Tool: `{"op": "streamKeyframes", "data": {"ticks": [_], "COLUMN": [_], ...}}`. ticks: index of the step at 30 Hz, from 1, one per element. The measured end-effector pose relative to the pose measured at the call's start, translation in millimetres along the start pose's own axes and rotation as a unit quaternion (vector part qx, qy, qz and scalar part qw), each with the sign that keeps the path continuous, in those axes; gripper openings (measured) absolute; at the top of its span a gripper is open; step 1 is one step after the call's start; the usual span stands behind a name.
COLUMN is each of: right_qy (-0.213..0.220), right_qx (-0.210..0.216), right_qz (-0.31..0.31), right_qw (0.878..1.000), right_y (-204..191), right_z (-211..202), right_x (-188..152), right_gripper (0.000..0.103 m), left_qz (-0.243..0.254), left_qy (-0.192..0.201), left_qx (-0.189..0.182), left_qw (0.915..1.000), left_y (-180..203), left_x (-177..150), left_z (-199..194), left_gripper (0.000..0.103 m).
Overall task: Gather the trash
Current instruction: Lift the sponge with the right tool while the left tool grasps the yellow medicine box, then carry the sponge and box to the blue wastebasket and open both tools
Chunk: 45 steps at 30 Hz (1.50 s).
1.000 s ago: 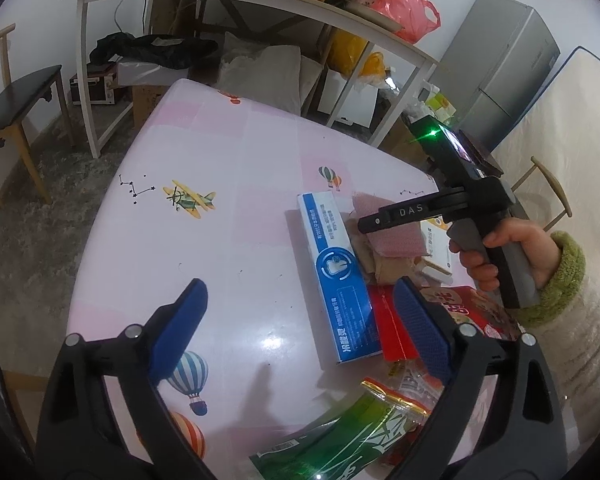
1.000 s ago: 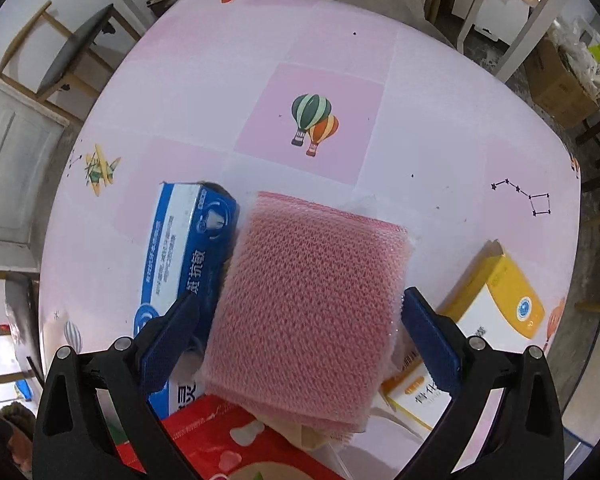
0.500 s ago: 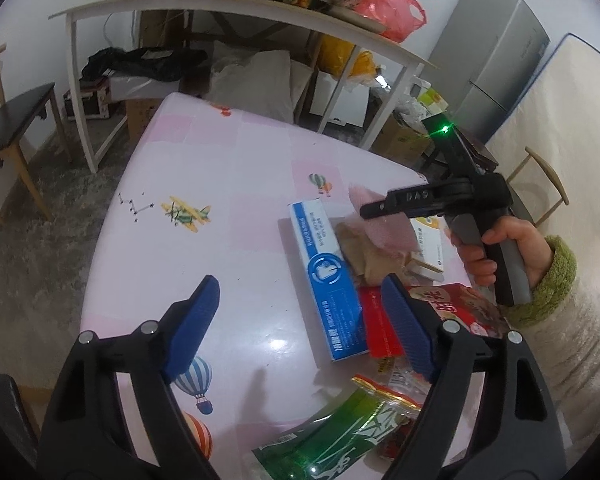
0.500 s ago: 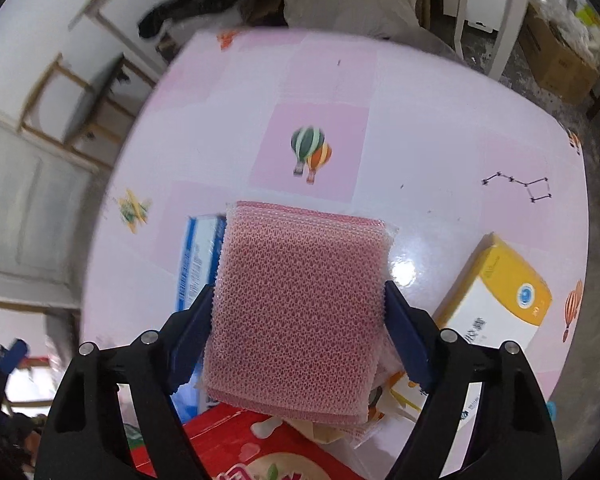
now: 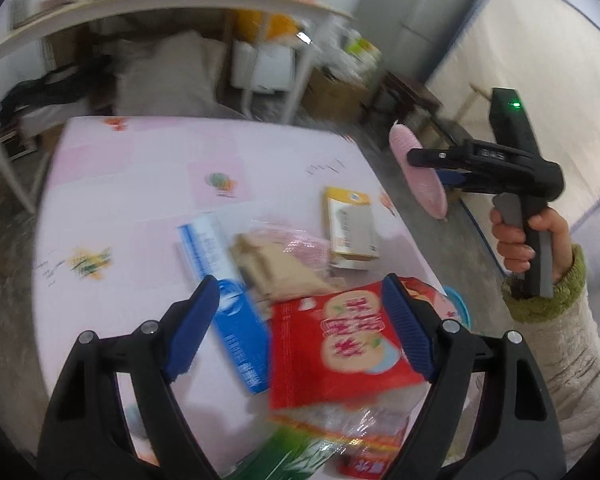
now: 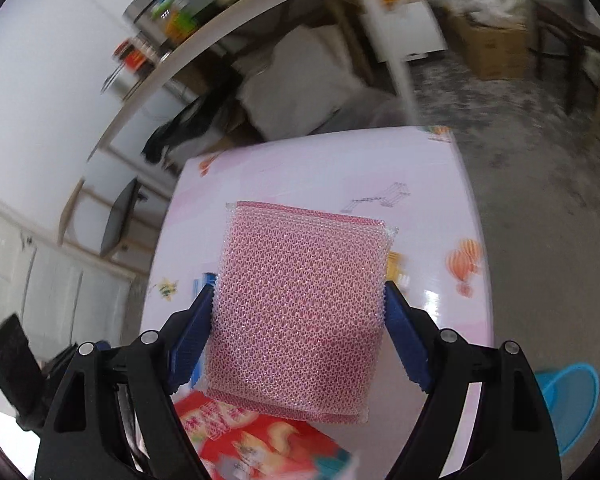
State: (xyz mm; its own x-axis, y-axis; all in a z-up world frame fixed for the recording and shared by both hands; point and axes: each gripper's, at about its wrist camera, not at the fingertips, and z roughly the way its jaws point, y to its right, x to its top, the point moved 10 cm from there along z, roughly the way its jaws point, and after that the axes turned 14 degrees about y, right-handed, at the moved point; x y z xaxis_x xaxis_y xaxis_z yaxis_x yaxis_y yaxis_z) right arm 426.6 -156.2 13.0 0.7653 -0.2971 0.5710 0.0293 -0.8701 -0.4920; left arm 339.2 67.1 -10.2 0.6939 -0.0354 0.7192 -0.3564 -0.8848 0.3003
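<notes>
My right gripper (image 6: pixel 300 292) is shut on a pink mesh scouring pad in clear wrap (image 6: pixel 300 312), held in the air above the table. In the left wrist view the pad (image 5: pixel 420 184) hangs past the table's right edge in the right gripper (image 5: pixel 424 168), which a hand holds. My left gripper (image 5: pixel 300 292) is open and hovers over the pile with nothing gripped. Below it lie a red snack bag (image 5: pixel 348 344) and a blue-and-white box (image 5: pixel 228 320). Beyond those are crumpled brown paper (image 5: pixel 284 268) and a yellow-and-white box (image 5: pixel 350 228). A green wrapper (image 5: pixel 292 456) shows at the bottom edge.
The pink patterned table (image 5: pixel 140 168) holds the pile at its near right part. A blue bin (image 6: pixel 568 396) stands on the floor by the table's right side. A white shelf table (image 5: pixel 172 4), sacks and cardboard boxes stand behind; a dark chair (image 6: pixel 116 216) is at the left.
The right gripper closed on the pink pad, lifted it off the pile and swung it out to the right. The left gripper shifted right, from over bare table to over the red bag.
</notes>
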Motion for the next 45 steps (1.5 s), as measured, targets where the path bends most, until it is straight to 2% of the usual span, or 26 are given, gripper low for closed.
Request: {"op": "streamKeyframes", "data": {"ticks": [3,7,9,16,24,29,32,36,40,45], "right_qy": [0.008,0.009,0.009,0.021,0.033,0.041,0.049,0.056,0.071,0.107], "right_qx": [-0.024,-0.036,-0.037,-0.040,-0.046,-0.042,-0.039,-0.035,-0.030,-0.019], "right_qz": [0.022,0.057,0.075,0.114,0.128,0.130,0.131,0.133,0.143,0.164], "right_qw": [0.999,0.998,0.996,0.992,0.990,0.990,0.989,0.989,0.987,0.980], "right_y": [32.5,65.1,76.4,110.4,124.6,126.0,126.0,127.7,133.1,146.1], "right_z": [-11.9,-13.6,-14.0,-16.6,-25.4,-30.0,-36.0,-45.5,-63.0,-101.5], "right_x": [-11.9,-35.6,-46.3,-72.3,-81.1,-82.1,-82.9,-84.5,-86.2,-84.5], "right_gripper": [0.079,0.079,0.079,0.079,0.079,0.079,0.079,0.079,0.079,0.079], "left_qz": [0.009,0.018,0.026,0.055,0.086,0.100,0.105,0.099,0.086,0.097], "left_qy": [-0.047,-0.132,-0.166,-0.238,-0.268,-0.276,-0.276,-0.254,-0.206,-0.116], "left_qx": [-0.027,-0.054,-0.044,-0.006,0.038,0.053,0.055,0.058,0.063,0.052], "left_qw": [0.9985,0.9896,0.9848,0.9697,0.9587,0.9544,0.9540,0.9604,0.9726,0.9871], "left_y": [23.5,50.5,57.5,62.7,65.1,66.8,66.6,61.4,57.8,81.4], "left_x": [0.9,-6.0,-10.8,-18.8,-31.8,-39.7,-39.4,-28.3,1.6,62.3], "left_z": [38.5,99.8,130.0,199.8,241.8,254.9,262.1,262.1,246.8,188.3], "left_gripper": [0.085,0.088,0.089,0.090,0.090,0.089,0.070,0.069,0.069,0.069]}}
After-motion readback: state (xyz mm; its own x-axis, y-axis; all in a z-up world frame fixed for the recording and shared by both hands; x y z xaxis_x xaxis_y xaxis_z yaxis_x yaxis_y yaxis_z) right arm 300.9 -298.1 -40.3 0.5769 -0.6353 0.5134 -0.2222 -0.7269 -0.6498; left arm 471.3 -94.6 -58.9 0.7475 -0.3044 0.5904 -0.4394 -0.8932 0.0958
